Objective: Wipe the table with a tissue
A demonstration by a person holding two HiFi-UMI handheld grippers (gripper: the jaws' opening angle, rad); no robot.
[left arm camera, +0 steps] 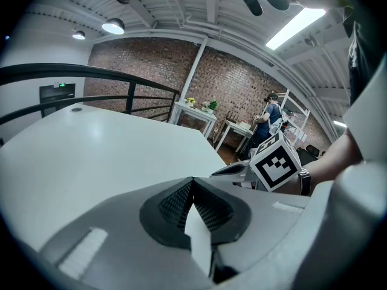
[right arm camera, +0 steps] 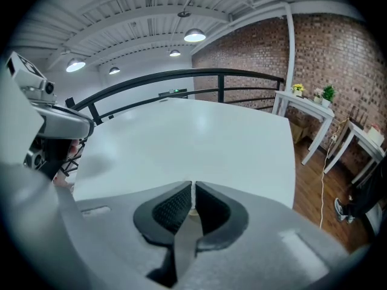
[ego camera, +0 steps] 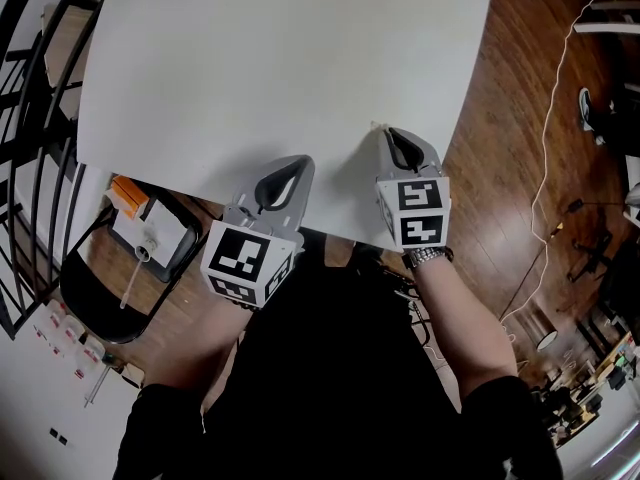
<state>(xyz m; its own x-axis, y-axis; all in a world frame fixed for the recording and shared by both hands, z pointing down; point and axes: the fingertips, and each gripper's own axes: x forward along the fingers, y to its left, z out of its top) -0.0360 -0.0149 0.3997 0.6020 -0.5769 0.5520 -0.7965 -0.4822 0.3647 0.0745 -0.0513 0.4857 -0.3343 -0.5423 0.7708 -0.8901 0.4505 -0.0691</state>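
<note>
Hovering over the white table (ego camera: 280, 58), left gripper (ego camera: 290, 168) and right gripper (ego camera: 390, 134) are closed.

Right tongs (right arm camera: 192, 191) together over white table (right arm camera: 181, 138)

Table (ego camera: 280, 58): broad white top ahead of me, open passage. My left flank: black railing (ego camera: 30, 88), chair (ego camera: 90, 298) beside the near corner.

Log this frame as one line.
left gripper: fingers shut | right gripper: fingers shut, pale sliver at tip, unclear what | large white table: no tissue seen on it
</note>
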